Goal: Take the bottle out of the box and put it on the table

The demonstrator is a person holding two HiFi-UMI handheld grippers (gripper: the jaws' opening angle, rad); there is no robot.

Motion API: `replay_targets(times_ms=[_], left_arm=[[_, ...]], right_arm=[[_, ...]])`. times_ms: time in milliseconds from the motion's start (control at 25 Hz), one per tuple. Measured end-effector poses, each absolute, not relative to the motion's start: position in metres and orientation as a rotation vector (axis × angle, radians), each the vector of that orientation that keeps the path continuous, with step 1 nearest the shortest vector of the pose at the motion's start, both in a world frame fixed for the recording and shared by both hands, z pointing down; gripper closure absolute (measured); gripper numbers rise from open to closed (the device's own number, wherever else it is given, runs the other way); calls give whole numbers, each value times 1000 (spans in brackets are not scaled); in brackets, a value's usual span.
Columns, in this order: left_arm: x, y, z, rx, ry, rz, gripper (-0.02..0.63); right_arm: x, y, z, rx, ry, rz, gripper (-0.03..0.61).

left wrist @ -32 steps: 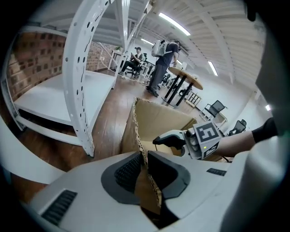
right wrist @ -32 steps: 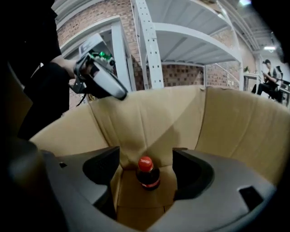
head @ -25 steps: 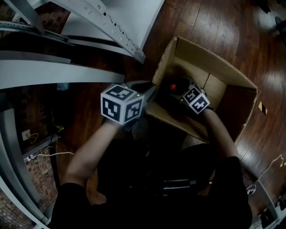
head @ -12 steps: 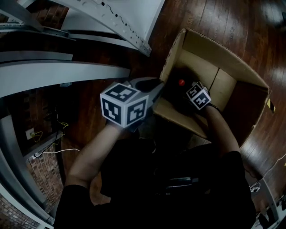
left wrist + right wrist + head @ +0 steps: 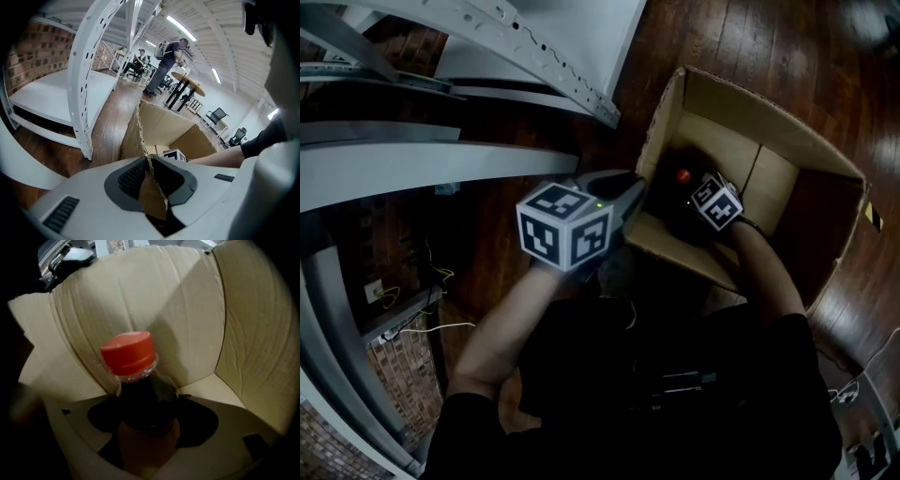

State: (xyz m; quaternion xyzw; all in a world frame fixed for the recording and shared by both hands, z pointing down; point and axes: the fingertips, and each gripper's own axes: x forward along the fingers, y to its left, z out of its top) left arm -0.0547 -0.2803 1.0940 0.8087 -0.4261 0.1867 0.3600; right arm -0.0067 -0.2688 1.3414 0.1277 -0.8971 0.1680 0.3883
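An open cardboard box (image 5: 750, 98) stands on the dark wooden floor. Inside it stands a dark bottle (image 5: 140, 399) with a red cap (image 5: 682, 175). My right gripper (image 5: 689, 192) reaches down into the box; the bottle's shoulder sits between its jaws (image 5: 147, 413), which are closing around it. I cannot see the pads pressing on it. My left gripper (image 5: 633, 192) is shut on the box's near-left wall edge (image 5: 151, 161), which runs up between its two pads. The box's inner walls (image 5: 187, 310) fill the right gripper view.
A white perforated metal frame (image 5: 534, 56) and grey beams stand left of the box, with an upright post (image 5: 93, 84) close by. Cables (image 5: 412, 323) lie on the floor at the left. Far off, people (image 5: 164, 65) stand by a round table (image 5: 187, 84).
My right gripper has sunk deeper into the box, down around the bottle. The left gripper has kept its hold on the box wall.
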Motion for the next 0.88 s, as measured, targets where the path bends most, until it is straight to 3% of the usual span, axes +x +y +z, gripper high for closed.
replay_targets(times_ms=[560, 880], left_arm=[[-55, -278, 1090, 2118, -1151, 548, 554], [-45, -310, 1029, 2243, -1248, 518, 575]], right_arm=[[6, -290, 1240, 450, -2461, 403, 249], [57, -311, 1113, 704, -2489, 405, 249]])
